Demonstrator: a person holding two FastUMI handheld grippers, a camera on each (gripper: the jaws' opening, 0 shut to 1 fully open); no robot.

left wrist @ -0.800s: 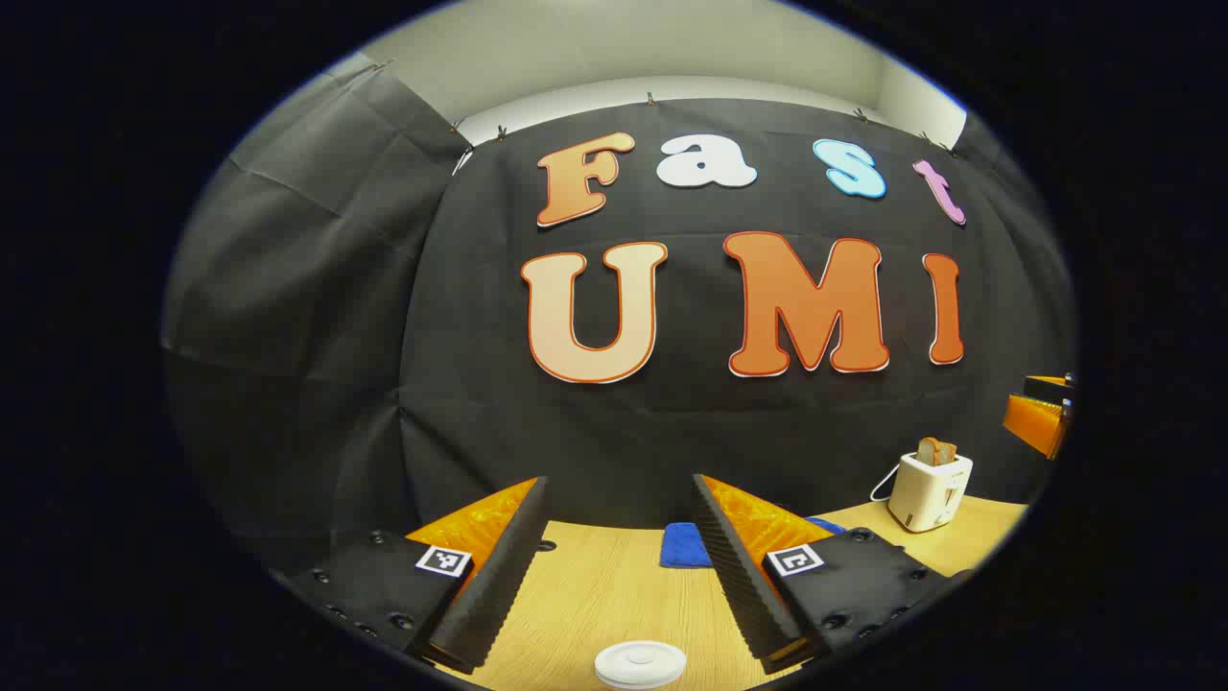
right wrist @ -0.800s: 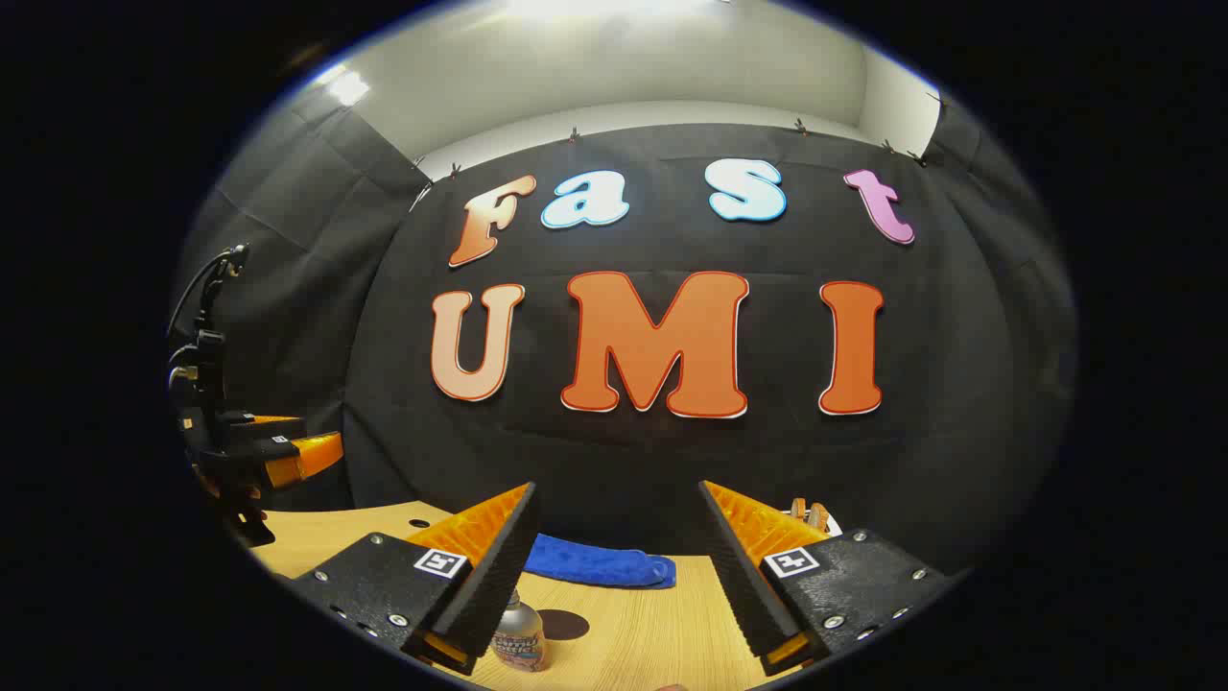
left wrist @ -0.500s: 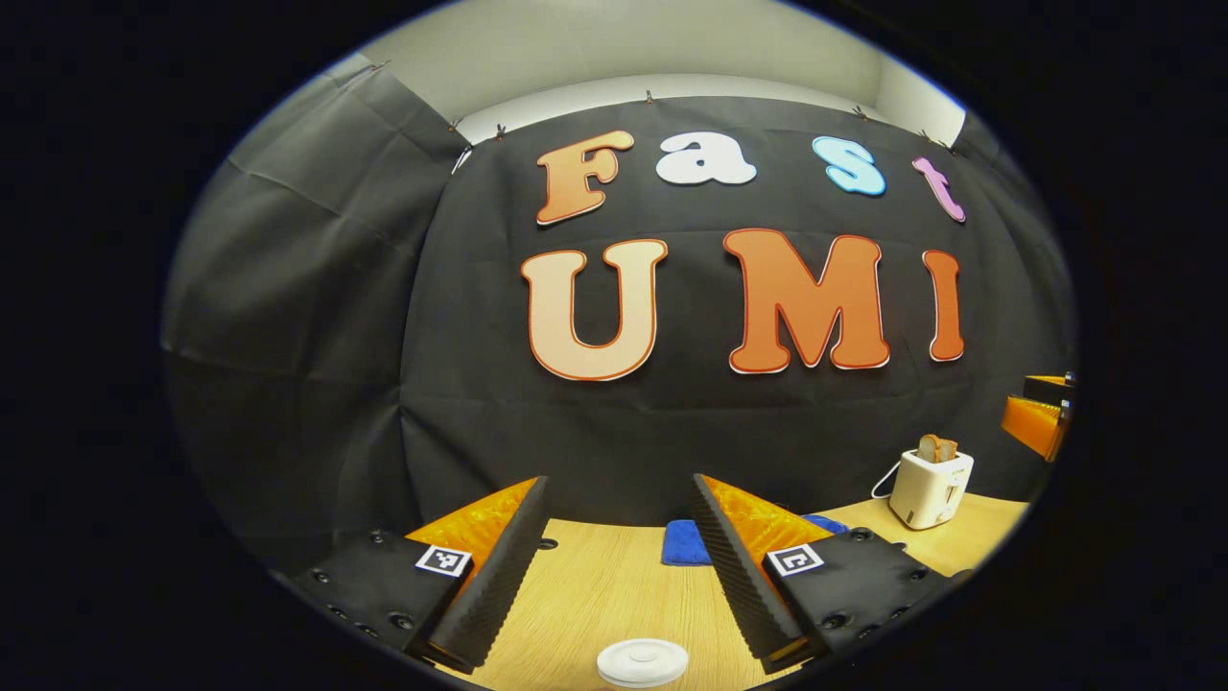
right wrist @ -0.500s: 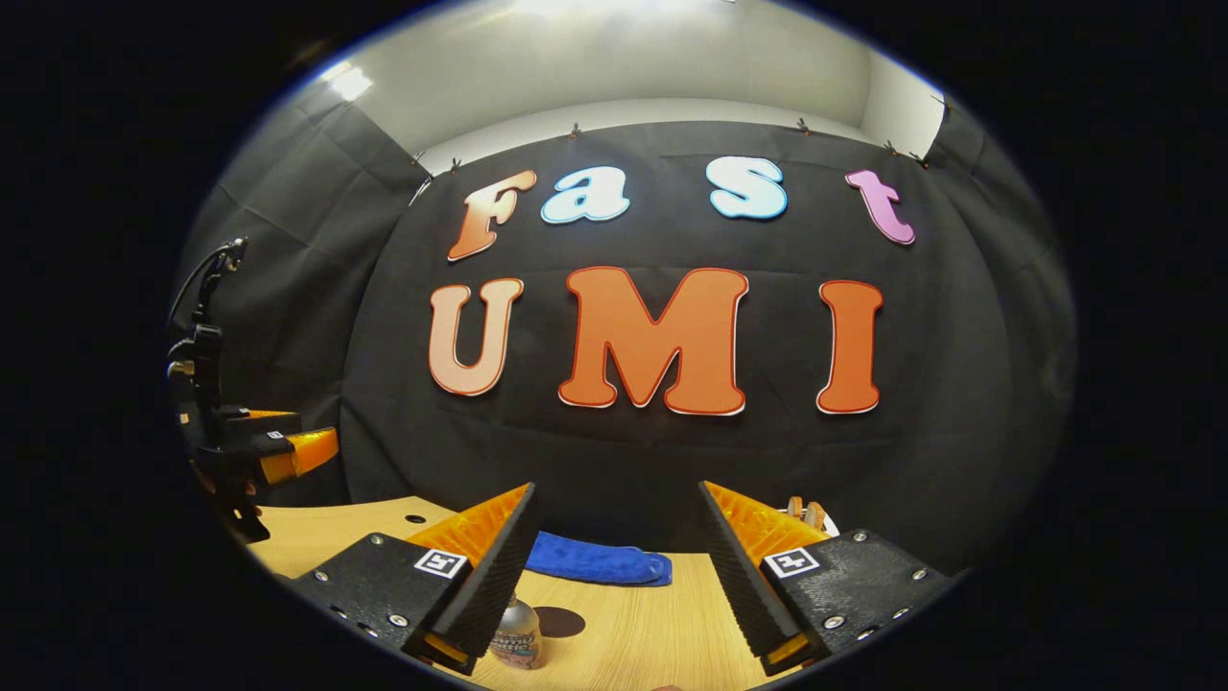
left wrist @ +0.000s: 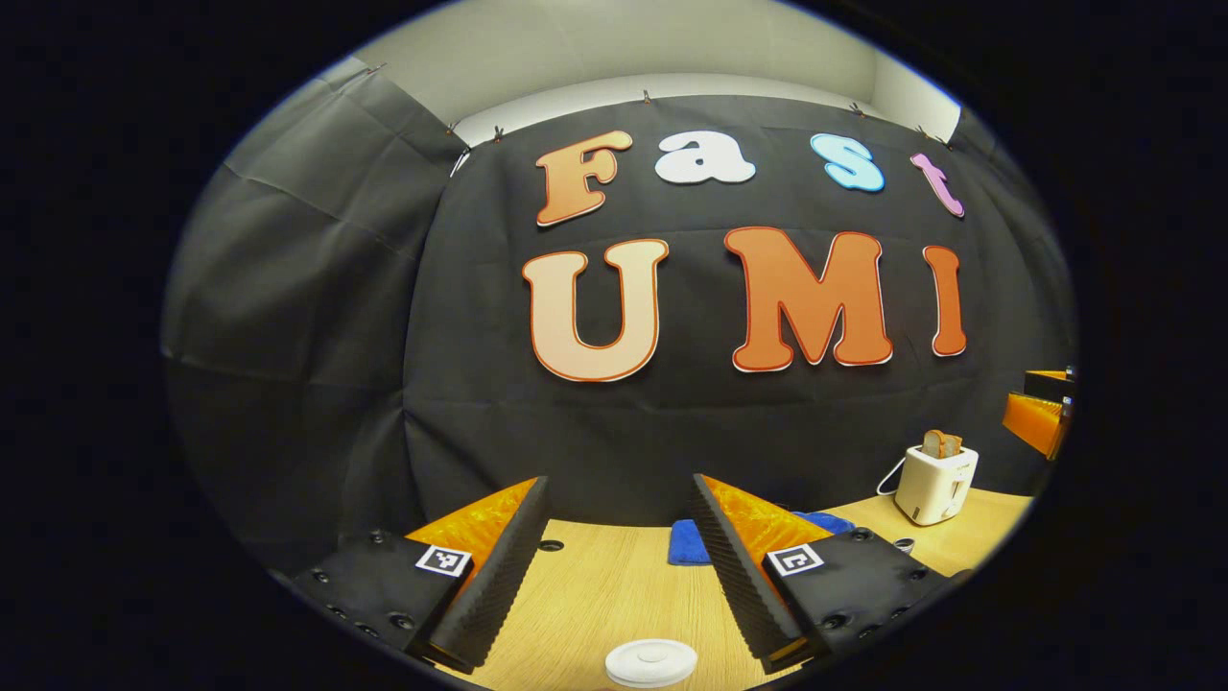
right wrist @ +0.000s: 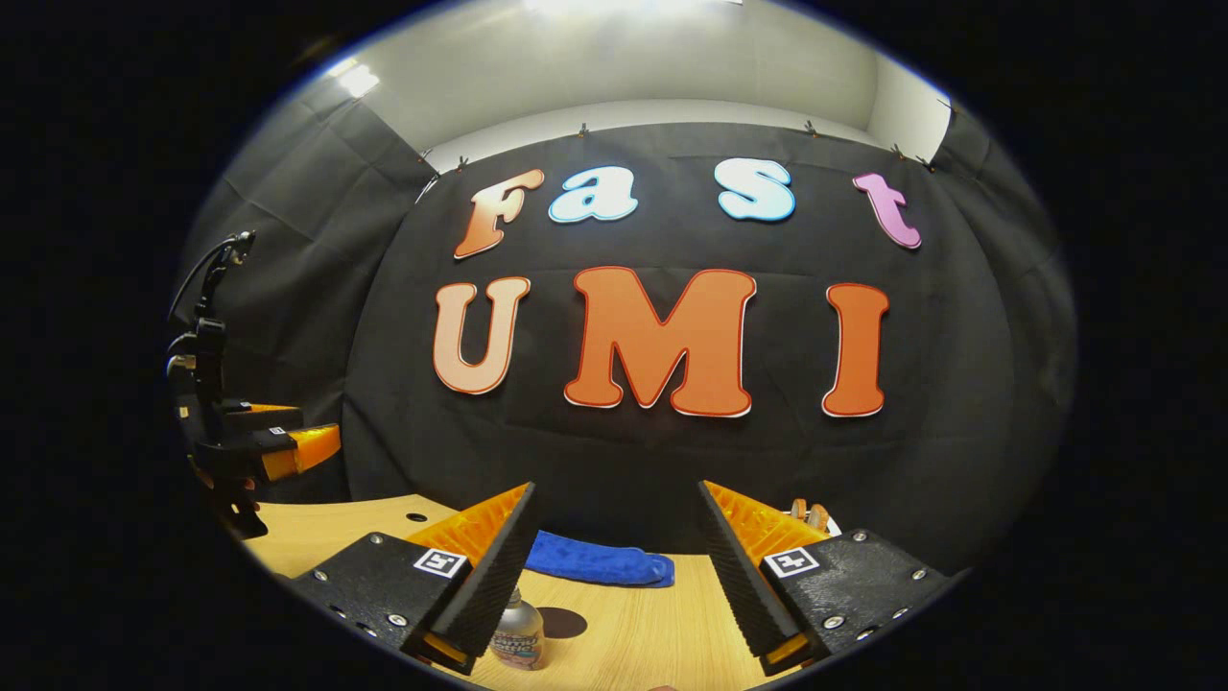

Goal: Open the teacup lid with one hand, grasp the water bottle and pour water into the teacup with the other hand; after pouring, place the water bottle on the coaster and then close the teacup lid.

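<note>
In the left gripper view the left gripper (left wrist: 619, 566) hangs above the wooden table (left wrist: 595, 595) with its fingers spread wide and nothing between them; the white teacup lid (left wrist: 650, 662) sits low at the bottom edge, below the gap and slightly toward the right finger, apart from both. Beyond the fingers a blue cloth (left wrist: 683, 543) lies at the back of the table, partly hidden by the right finger, and a white toaster (left wrist: 934, 482) with a slice of bread in it stands far off to the right. In the right gripper view the right gripper (right wrist: 619, 571) is likewise spread and empty above the table; the small water bottle (right wrist: 518, 638) stands upright just below and beside its left finger, partly covered by it, whether touching cannot be told. A dark round coaster (right wrist: 563, 623) lies on the table just right of the bottle, between the fingers, with the blue cloth behind it
</note>
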